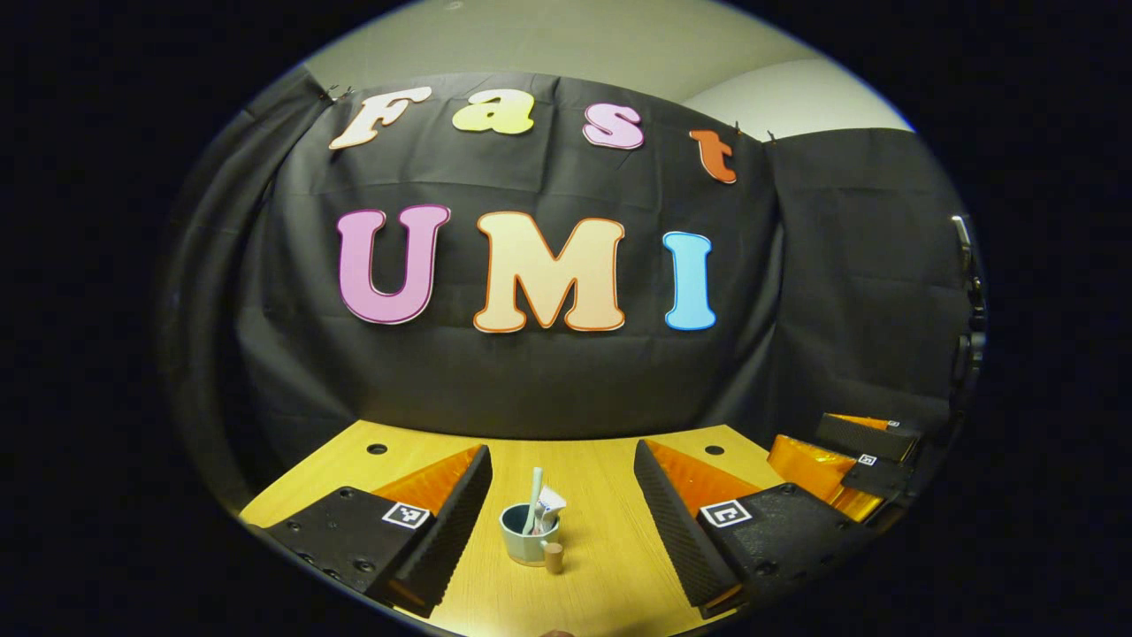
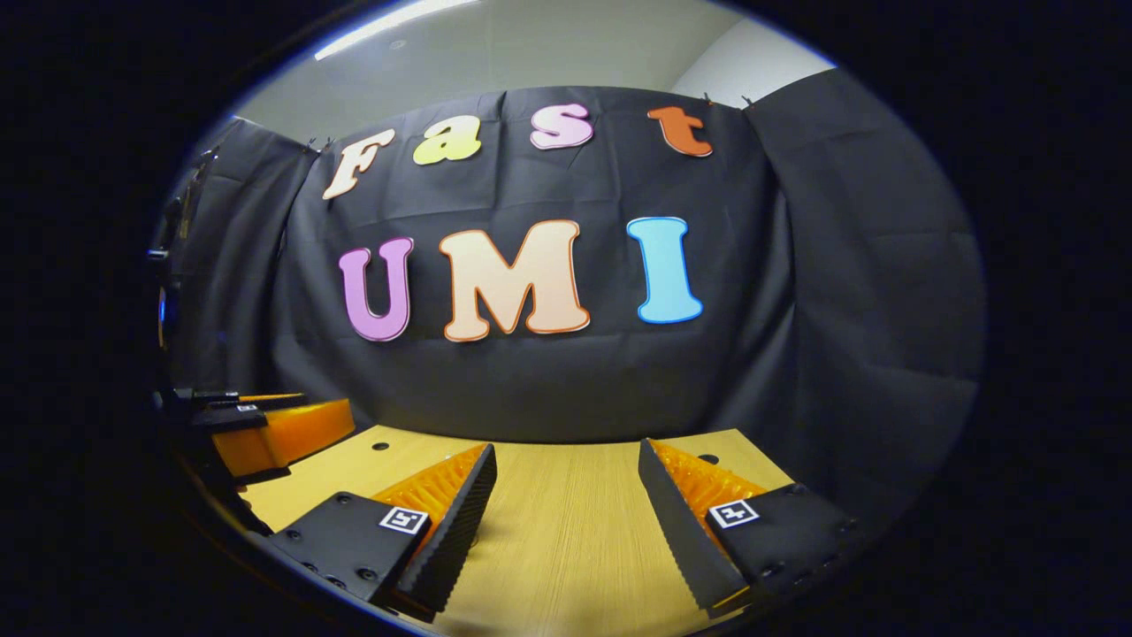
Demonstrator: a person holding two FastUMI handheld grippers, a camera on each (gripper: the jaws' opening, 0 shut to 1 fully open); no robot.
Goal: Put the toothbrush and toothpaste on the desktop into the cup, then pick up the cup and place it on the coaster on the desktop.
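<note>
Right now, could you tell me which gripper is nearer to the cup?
Left. The left gripper is open with the cup standing on the desk between its fingers, untouched. The right gripper is open over bare desktop, off to the left gripper's right.

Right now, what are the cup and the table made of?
The cup looks like smooth plastic or glazed ceramic: plain pale blue-grey with an even, slightly shiny wall; I can't tell which. The table looks like wood or wood-look laminate: yellowish, with fine straight grain lines.
</note>
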